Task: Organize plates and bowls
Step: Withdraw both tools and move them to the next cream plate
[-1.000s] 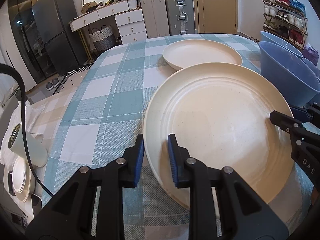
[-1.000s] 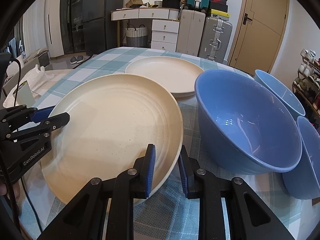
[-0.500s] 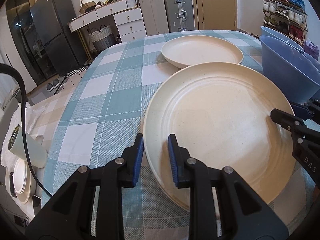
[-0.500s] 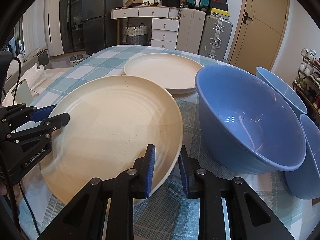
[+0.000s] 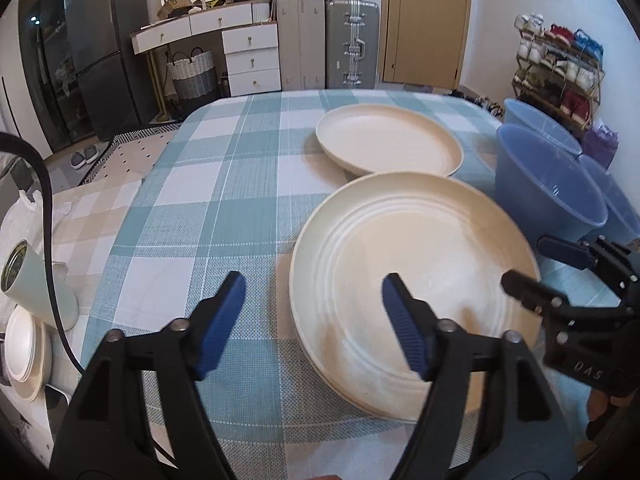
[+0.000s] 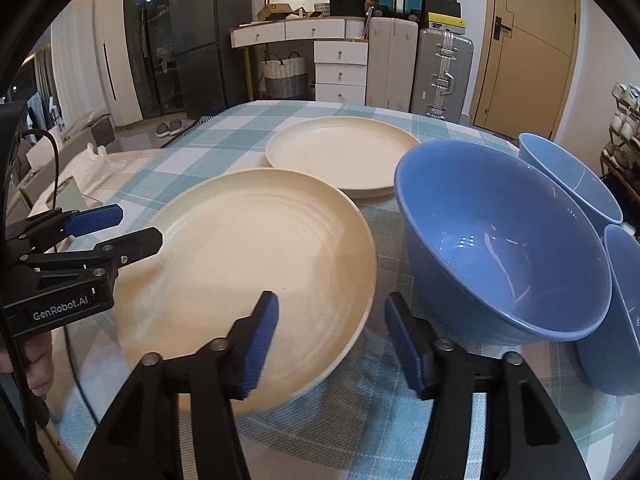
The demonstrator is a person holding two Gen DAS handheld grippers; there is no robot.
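Note:
A large cream plate (image 5: 412, 264) (image 6: 248, 256) lies on the checked tablecloth (image 5: 208, 208). My left gripper (image 5: 314, 314) straddles its left rim. The jaws are opening and the blue pads (image 5: 224, 312) stand off the plate. My right gripper (image 6: 332, 334) straddles the plate's right rim, its jaws also opening, and neither pad touches the rim. A second cream plate (image 5: 388, 144) (image 6: 340, 156) sits just behind. A big blue bowl (image 6: 504, 240) (image 5: 548, 192) leans right of the plate, with two more blue bowls (image 6: 568, 176) beyond it.
A pale green cup (image 5: 36, 284) and a stack of small white plates (image 5: 24, 352) sit off the table's left side, where a black cable (image 5: 52, 240) hangs. Suitcases, drawers and a shoe rack stand beyond the table's far edge.
Both grippers were shut on opposite rims of the large plate; both have now opened and let it go. The left gripper has lifted a little and drawn back.

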